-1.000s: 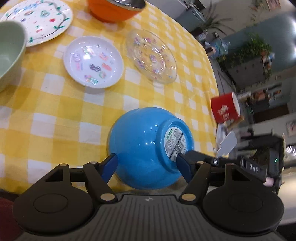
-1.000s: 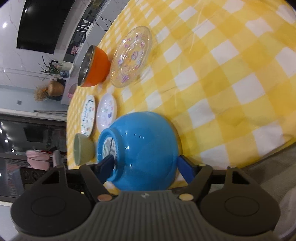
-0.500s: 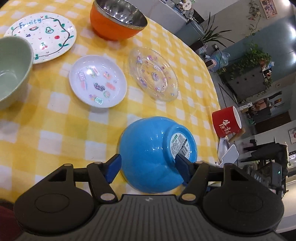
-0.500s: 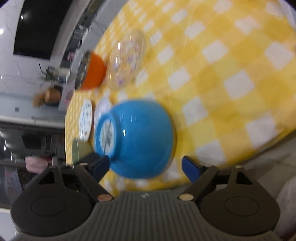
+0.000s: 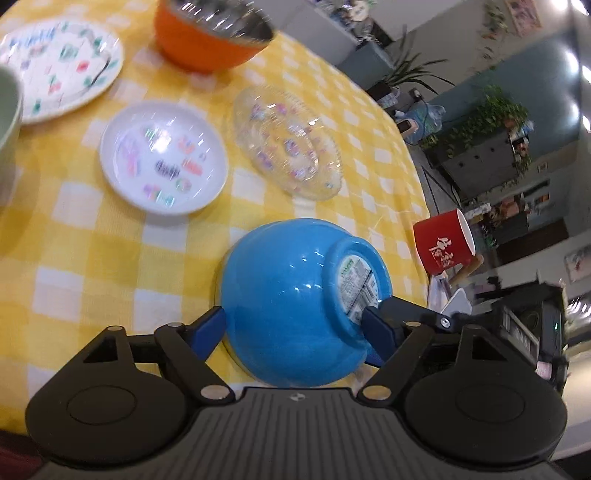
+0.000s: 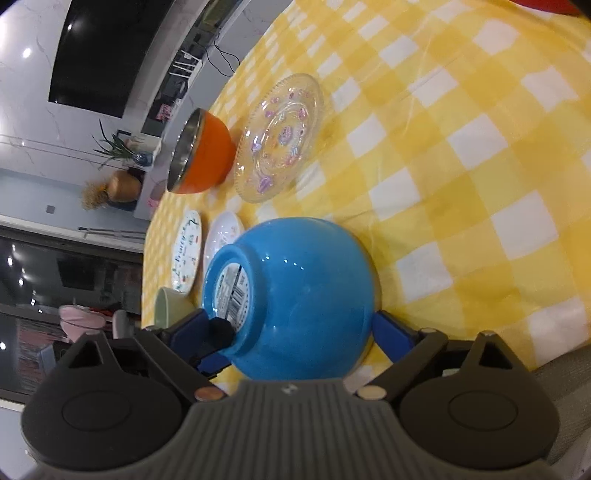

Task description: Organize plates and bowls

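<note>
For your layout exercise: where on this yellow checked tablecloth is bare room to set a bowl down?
Free: the cloth right of the upturned blue bowl and clear glass plate. Crowded: the far side, with orange bowl, white dish and fruit plate.

Left gripper (image 5: 293, 326) angled downward, jaws spread wide and just been opening, blue fingers (image 5: 207, 328) apart, right gripper (image 6: 291, 334) angled downward, jaws likewise wide, blue fingers (image 6: 391, 338) parted
</note>
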Available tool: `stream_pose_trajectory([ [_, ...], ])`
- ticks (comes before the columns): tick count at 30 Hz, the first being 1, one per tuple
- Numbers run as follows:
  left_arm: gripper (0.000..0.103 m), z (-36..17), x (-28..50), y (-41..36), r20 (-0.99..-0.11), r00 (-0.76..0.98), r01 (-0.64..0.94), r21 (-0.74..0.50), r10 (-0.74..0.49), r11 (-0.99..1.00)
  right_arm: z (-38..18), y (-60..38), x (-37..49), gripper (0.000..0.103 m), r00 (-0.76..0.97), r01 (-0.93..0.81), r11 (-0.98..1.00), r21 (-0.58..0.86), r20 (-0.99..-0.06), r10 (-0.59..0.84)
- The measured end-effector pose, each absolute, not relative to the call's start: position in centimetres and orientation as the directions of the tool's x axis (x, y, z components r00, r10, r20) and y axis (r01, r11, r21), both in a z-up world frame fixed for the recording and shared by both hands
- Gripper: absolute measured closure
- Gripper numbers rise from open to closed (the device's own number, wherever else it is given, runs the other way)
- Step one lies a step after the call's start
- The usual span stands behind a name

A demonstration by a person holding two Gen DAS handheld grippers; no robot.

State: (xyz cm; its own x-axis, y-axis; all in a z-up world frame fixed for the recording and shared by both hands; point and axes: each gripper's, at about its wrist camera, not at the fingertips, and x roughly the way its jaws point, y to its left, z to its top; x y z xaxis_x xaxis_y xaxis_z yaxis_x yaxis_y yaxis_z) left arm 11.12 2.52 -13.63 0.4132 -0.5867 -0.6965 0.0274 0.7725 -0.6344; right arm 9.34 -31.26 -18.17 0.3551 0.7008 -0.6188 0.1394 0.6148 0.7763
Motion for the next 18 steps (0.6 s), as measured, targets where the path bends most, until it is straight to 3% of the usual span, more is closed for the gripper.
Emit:
stream_pose_trajectory([
  [1,0.016,-13.3,11.0,2.4,-0.692,0.418,0.048,-0.63,-0.588,0.775,-18.1,-31.5,9.3,0.014,0.359,0.145,0.604,0.783,-0.611,0.705],
  [2,0.023,-13.1,11.0,2.1,-0.685,0.397,0.085,-0.635,-0.611,0.768,-18.1,-31.7,9.3,0.02,0.366,0.148,0.585,0.798,-0.593,0.717],
  [3,0.03,-13.2,11.1,1.8,-0.657,0.351,0.121,-0.674,-0.667,0.728,-18.1,-31.8,9.2,0.032,0.37,0.144,0.546,0.826,-0.556,0.744],
  [5,0.036,-13.8,11.1,0.9,-0.609,0.257,0.122,-0.75,-0.75,0.65,-18.1,-31.5,9.1,0.038,0.345,0.132,0.455,0.881,-0.471,0.812],
  [9,0.036,-12.7,10.0,-0.3,-0.711,0.36,0.174,-0.584,-0.604,0.793,-17.2,-30.3,8.5,0.03,0.35,0.096,0.628,0.772,-0.617,0.705],
  [13,0.034,-11.5,9.0,0.7,-0.746,0.428,0.159,-0.495,-0.511,0.855,-17.3,-31.8,8.3,0.03,0.392,0.14,0.605,0.784,-0.605,0.693],
  [18,0.034,-10.6,8.5,1.6,-0.774,0.527,0.115,-0.346,-0.352,0.931,-16.3,-33.0,8.1,0.026,0.448,0.135,0.683,0.718,-0.659,0.604],
])
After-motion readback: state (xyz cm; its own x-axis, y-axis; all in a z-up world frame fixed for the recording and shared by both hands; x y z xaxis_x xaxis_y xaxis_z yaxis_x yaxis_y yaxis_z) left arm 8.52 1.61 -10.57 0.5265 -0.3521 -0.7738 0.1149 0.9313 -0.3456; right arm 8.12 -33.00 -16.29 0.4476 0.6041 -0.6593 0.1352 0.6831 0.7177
